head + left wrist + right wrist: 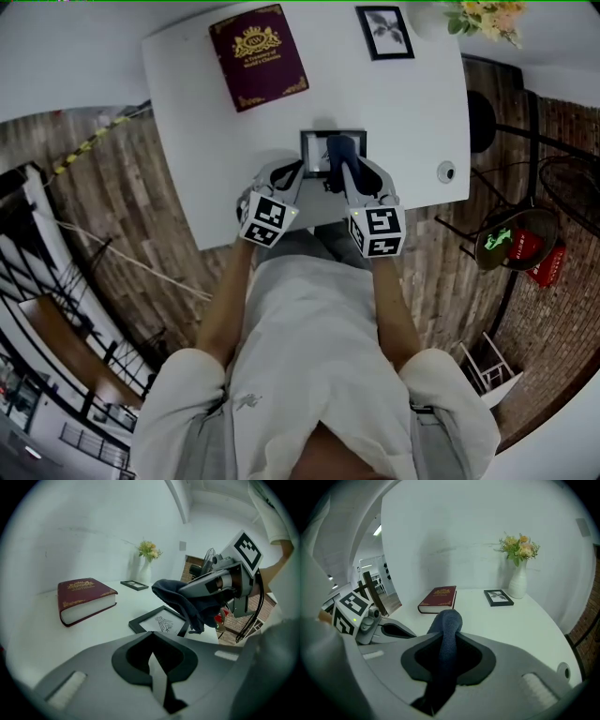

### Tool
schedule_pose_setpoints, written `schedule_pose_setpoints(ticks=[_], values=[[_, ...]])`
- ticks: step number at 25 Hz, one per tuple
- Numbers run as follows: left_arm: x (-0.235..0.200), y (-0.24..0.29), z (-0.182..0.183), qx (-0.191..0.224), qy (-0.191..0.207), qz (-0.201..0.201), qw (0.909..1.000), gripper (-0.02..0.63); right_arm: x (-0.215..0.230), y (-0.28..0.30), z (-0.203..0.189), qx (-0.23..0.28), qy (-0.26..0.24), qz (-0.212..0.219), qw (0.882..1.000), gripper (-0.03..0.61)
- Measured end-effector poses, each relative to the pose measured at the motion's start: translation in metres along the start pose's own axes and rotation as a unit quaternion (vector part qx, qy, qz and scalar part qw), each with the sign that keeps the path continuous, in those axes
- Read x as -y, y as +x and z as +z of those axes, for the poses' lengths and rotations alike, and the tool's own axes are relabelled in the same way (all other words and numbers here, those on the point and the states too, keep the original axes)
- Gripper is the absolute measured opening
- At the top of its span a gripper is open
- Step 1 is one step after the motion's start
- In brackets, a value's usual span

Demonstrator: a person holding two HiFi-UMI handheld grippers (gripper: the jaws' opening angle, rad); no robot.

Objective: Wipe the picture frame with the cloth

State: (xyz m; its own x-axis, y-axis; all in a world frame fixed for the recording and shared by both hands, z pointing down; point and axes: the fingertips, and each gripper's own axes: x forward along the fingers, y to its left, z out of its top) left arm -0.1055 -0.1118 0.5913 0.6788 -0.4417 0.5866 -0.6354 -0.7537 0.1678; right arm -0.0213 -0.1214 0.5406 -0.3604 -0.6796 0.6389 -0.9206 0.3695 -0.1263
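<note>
A black picture frame (pixel 314 152) with a white sketch print lies flat near the front edge of the white table (pixel 187 112). My right gripper (pixel 345 167) is shut on a dark blue cloth (pixel 340 150), which hangs over the frame's right part. In the left gripper view the cloth (pixel 180 599) droops onto the frame (pixel 159 622). My left gripper (pixel 292 176) sits by the frame's near-left corner, its jaws together with only a thin light sliver between them. In the right gripper view the cloth (pixel 446 625) hides the frame.
A maroon book (pixel 258 54) lies at the back left of the table. A second small framed picture (pixel 384 31) and a vase of flowers (pixel 487 17) stand at the back right. A small round object (pixel 446 172) sits by the right edge.
</note>
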Motion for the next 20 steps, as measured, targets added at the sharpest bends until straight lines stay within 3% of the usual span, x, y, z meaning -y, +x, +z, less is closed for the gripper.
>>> schedule_pose_setpoints(ticks=[20], values=[[0.007, 0.009, -0.014, -0.027, 0.001, 0.016, 0.9995, 0.02, -0.012, 0.044, 0.001, -0.027, -0.016, 0.055, 0.998, 0.063]])
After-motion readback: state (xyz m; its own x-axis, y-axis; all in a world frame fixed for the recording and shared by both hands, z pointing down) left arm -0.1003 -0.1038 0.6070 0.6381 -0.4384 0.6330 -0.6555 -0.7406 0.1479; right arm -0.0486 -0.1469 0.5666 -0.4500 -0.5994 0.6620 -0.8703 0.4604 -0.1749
